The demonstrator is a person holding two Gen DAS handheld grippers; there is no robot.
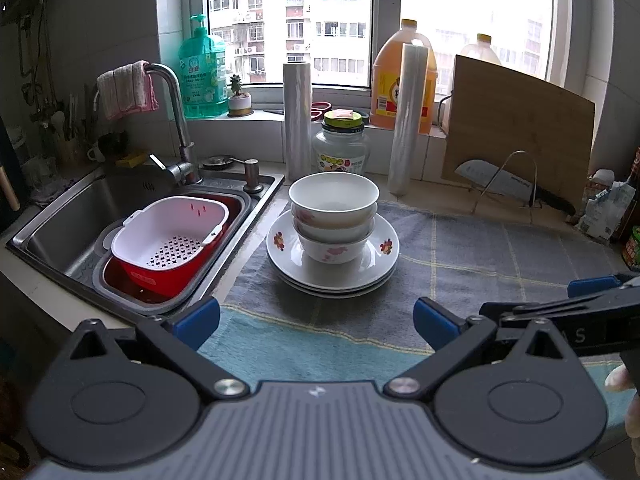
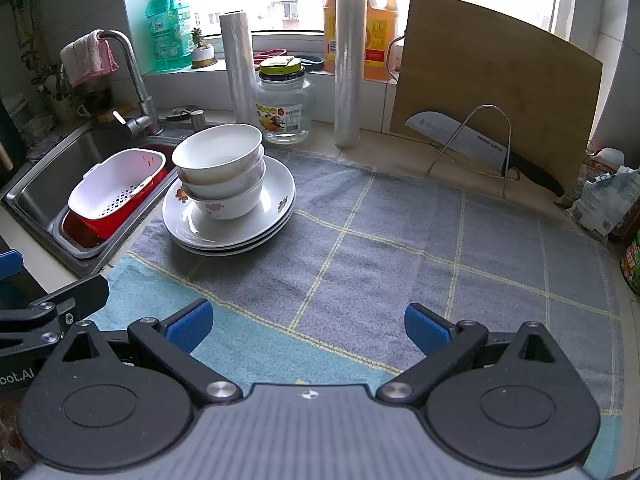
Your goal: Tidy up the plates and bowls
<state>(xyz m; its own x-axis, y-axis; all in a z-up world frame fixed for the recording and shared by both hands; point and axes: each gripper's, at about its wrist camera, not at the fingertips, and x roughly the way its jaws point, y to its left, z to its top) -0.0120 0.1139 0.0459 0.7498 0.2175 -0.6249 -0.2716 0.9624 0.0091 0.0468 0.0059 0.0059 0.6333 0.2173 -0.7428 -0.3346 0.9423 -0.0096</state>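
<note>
Currently three bowls (image 1: 333, 216) sit nested on the stack of plates (image 1: 332, 258), all on the checked cloth (image 2: 400, 240) just right of the sink (image 1: 80, 216). Red-and-white colander basket (image 1: 168, 240) inside the sink. Glass jar (image 1: 341, 146) just behind the stack, knife (image 2: 480, 146) and cutting board (image 2: 492, 80) well right of it. Left gripper (image 1: 316, 320) wide, empty, hovering over the cloth's near edge in front of the stack. Right gripper (image 2: 306, 324) wide, empty, right of the stack.
</note>
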